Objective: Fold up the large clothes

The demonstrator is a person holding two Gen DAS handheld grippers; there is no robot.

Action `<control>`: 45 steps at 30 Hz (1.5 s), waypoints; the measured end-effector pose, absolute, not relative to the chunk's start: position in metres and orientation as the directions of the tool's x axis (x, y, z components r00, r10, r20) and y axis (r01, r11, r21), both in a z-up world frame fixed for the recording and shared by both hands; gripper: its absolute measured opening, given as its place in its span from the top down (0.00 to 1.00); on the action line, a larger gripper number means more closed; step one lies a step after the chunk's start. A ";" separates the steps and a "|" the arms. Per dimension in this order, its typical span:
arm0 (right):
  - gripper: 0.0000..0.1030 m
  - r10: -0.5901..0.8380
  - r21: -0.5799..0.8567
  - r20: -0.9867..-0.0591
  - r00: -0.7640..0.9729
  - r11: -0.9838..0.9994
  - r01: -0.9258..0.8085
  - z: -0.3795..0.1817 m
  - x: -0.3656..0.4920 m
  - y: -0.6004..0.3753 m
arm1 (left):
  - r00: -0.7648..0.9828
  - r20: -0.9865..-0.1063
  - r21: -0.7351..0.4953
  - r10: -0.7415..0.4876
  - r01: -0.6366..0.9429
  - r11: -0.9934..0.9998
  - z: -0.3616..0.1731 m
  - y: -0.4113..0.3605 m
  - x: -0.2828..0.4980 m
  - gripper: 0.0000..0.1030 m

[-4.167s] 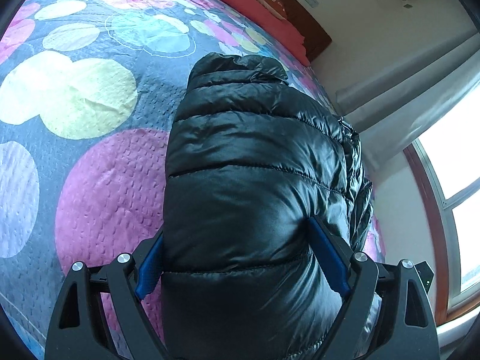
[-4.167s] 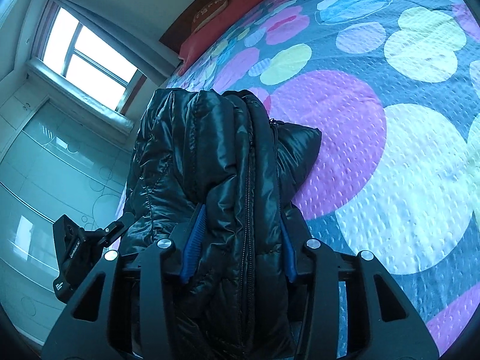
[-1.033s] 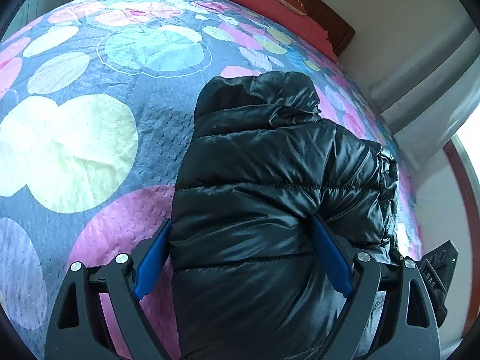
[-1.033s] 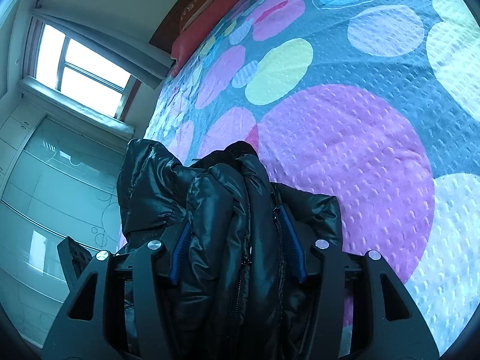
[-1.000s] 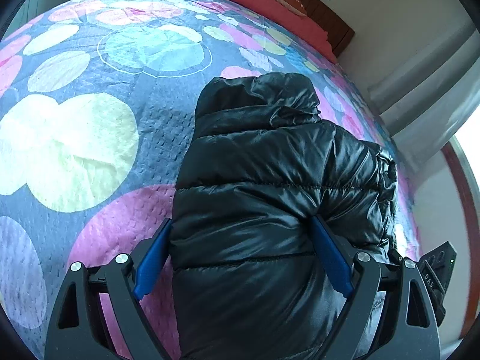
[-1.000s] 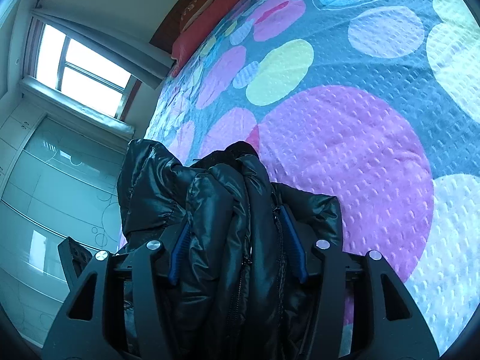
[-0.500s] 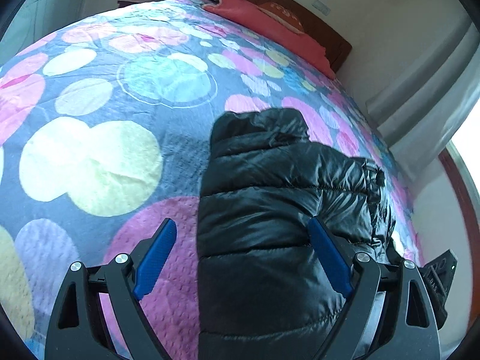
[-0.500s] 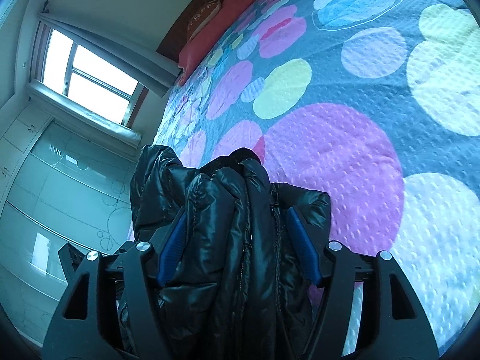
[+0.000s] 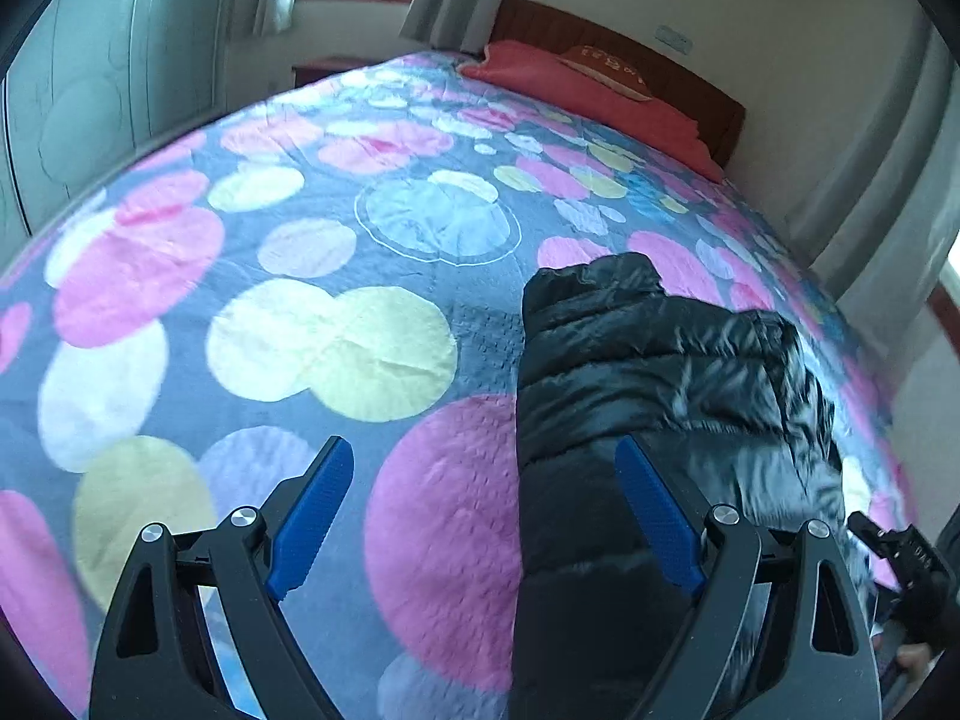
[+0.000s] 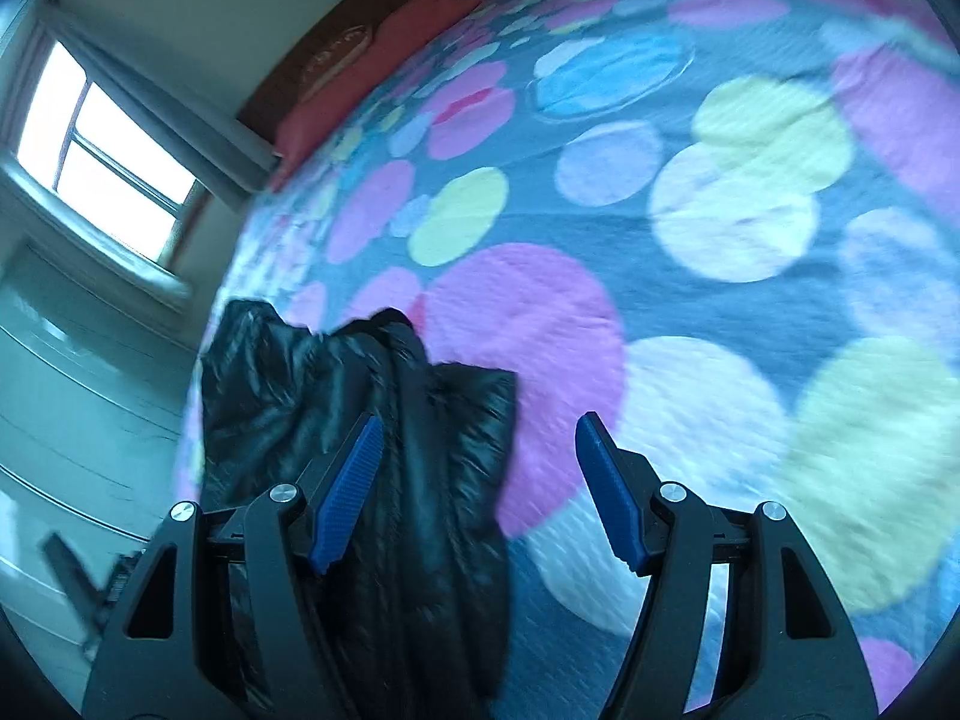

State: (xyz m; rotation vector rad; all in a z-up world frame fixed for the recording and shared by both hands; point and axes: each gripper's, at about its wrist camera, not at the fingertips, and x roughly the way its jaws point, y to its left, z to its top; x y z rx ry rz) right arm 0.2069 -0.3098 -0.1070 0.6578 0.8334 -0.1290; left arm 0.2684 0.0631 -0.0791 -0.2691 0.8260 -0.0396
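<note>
Lying folded on the dotted bedspread (image 9: 360,252), the black puffer jacket (image 9: 648,372) rests free of me. My left gripper (image 9: 486,510) stands spread wide; my right gripper (image 10: 474,492) has just been opening, pads off the jacket.

The folded black quilted puffer jacket (image 9: 648,396) ran off the bottom edge in both views. Motion blur smeared the circle-patterned bedspread (image 10: 720,228), and writing on the red pillow (image 9: 606,63) stayed illegible.

Folded black puffer jacket (image 9: 648,396) lies near the bed's (image 9: 252,276) right edge; the left tool (image 9: 486,480) hangs spread wide above it.
</note>
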 end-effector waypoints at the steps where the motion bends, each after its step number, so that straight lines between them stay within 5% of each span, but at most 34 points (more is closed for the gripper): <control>1: 0.35 0.117 0.458 -0.729 0.675 0.816 0.353 -0.102 0.201 -0.304 | 0.684 -0.717 -0.237 -0.133 -0.060 0.970 -0.076 0.060 0.261 0.14; 13: 0.33 -0.058 0.171 -0.666 0.743 0.958 0.228 -0.053 0.133 -0.225 | 0.737 -0.672 -0.151 -0.071 -0.043 0.988 -0.054 0.031 0.182 0.14; 17: 0.26 -0.071 0.119 -0.629 0.774 0.975 0.186 -0.039 0.113 -0.204 | 0.754 -0.655 -0.097 -0.039 -0.033 0.995 -0.046 0.020 0.159 0.14; 45: 0.24 -0.046 0.083 -0.526 0.849 0.991 0.106 0.005 0.043 -0.176 | 0.808 -0.588 -0.092 -0.038 -0.020 0.996 -0.008 0.003 0.088 0.14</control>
